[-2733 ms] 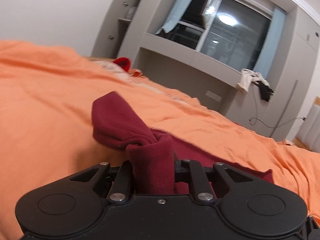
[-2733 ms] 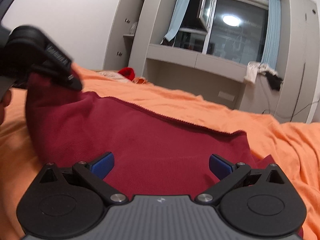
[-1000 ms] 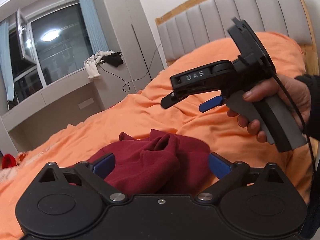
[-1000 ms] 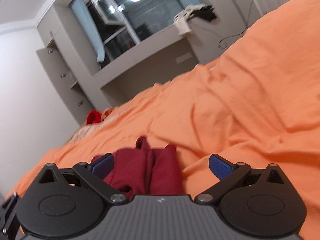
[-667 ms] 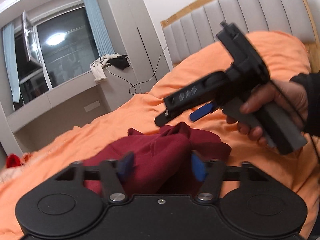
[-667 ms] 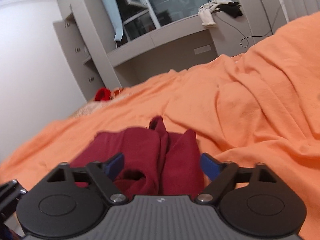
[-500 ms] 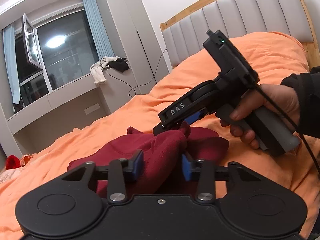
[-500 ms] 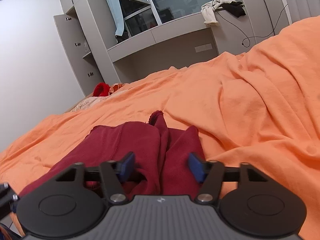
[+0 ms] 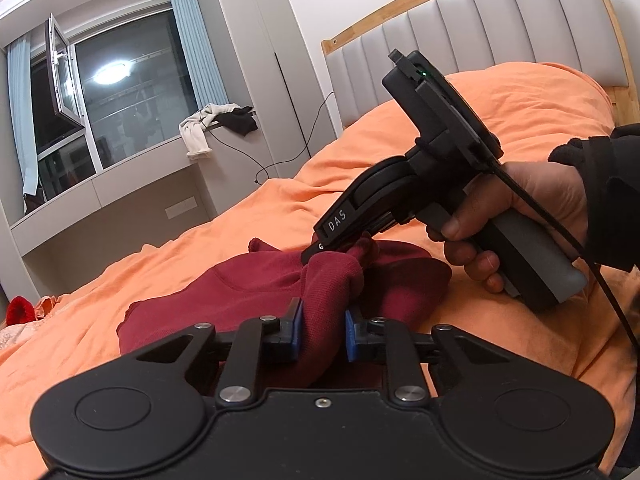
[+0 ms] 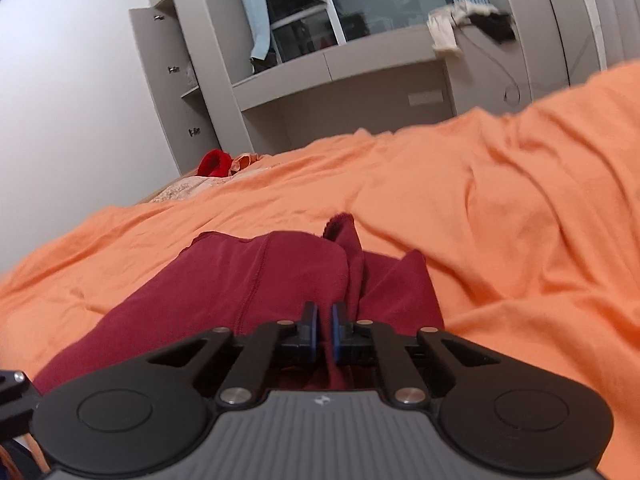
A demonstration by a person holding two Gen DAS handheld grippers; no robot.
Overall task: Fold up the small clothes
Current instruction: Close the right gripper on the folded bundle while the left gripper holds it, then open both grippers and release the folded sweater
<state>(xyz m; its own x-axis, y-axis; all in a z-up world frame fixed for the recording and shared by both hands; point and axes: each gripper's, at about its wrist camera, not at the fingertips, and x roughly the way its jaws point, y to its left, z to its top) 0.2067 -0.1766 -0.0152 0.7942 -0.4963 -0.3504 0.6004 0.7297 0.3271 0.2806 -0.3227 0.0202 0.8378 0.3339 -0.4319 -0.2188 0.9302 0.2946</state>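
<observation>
My left gripper [image 9: 322, 330] is clamped on a raised bunch of the dark red garment [image 9: 248, 292], its blue pads [image 9: 295, 330] pressing the cloth from both sides. My right gripper [image 10: 324, 330] has its jaws drawn nearly together on a thin fold of the same garment [image 10: 240, 280], with red cloth showing between the pads. In the left view my right hand [image 9: 520, 208] grips the handle of the right gripper [image 9: 320, 249], whose tip meets the bunched cloth just beyond my left one. The garment lies rumpled on the bed's orange cover [image 10: 500, 220], one corner sticking up. Farther off, a bright red item [image 10: 214, 162] sits at the bed's far edge. Behind it are a grey cabinet [image 10: 176, 76], a window [image 9: 132, 92] and the padded headboard [image 9: 480, 28].
</observation>
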